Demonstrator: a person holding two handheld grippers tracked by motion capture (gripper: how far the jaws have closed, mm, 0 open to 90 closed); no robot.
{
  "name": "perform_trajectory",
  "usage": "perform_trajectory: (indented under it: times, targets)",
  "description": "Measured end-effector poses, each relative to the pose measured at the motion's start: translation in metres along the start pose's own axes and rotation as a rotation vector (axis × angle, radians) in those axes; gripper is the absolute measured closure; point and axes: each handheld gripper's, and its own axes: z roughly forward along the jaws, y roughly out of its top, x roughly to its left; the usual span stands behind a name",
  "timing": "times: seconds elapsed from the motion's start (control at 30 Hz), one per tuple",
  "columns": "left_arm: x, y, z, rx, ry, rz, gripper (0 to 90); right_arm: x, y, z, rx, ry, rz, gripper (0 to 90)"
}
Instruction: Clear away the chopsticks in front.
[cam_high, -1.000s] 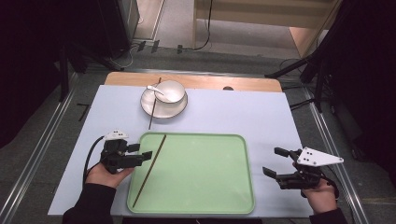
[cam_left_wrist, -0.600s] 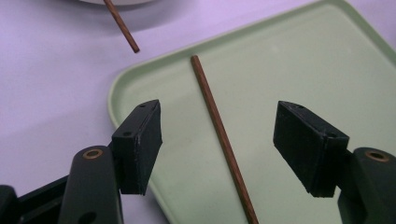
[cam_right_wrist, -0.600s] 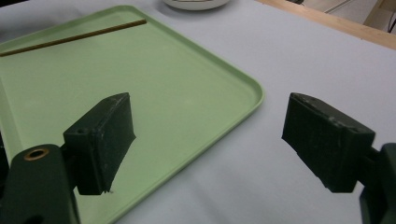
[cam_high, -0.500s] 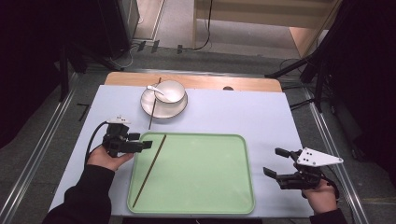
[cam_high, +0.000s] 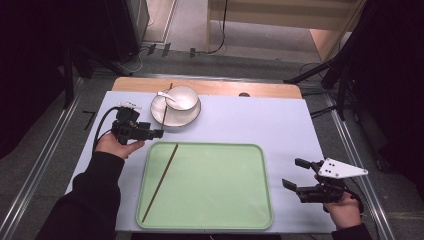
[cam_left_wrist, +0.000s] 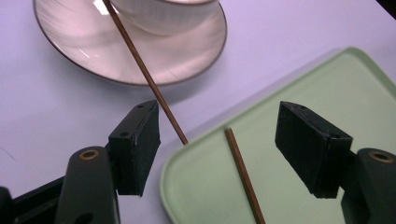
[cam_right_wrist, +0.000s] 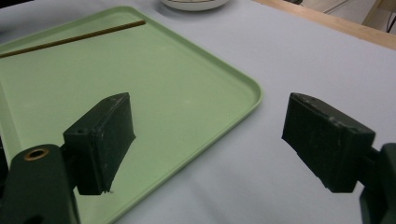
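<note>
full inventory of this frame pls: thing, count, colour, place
tray: 1, pale green, table centre-front
chopstick in tray: 1, brown, lying along tray's left side
chopstick on plate: 1, brown, resting across plate, tip toward the tray
plate: 1, white, dark rim, table rear-left
bowl: 1, white, on plate
spoon: 1, white, in bowl
table: 1, lilac-grey top
left claw: 1, black, open, near plate chopstick's tip
right claw: 1, black, open, right of tray

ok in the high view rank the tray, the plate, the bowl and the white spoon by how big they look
1. green tray
2. plate
3. bowl, sitting on the plate
4. white spoon, resting in the bowl
</note>
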Motion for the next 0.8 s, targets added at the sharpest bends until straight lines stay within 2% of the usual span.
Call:
perform_trajectory:
  times: [0.13, 0.33, 0.43, 0.6, 0.7, 0.8]
  targets:
    - [0.004, 0.017, 0.005, 0.007, 0.024, 0.017, 31.6, 0.000, 0.000, 0.000, 0.000, -0.001, -0.001, 17.3]
    - [0.012, 0.029, 0.014, 0.005, 0.047, 0.017, 32.4, 0.000, 0.000, 0.000, -0.001, -0.001, -0.001, 17.3]
    - [0.017, 0.036, 0.024, 0.013, 0.085, 0.023, 33.0, 0.000, 0.000, 0.000, 0.001, -0.001, -0.001, 17.3]
    - [0.028, 0.046, 0.039, 0.041, 0.113, 0.012, 34.7, 0.000, 0.000, 0.000, -0.001, 0.001, 0.000, 17.3]
    - [0.035, 0.046, 0.047, 0.032, 0.120, -0.010, 36.5, -0.001, 0.000, 0.000, -0.002, 0.003, 0.000, 17.3]
    - [0.039, 0.044, 0.057, 0.054, 0.145, -0.019, 38.9, -0.001, -0.001, -0.001, -0.001, 0.002, -0.001, 17.3]
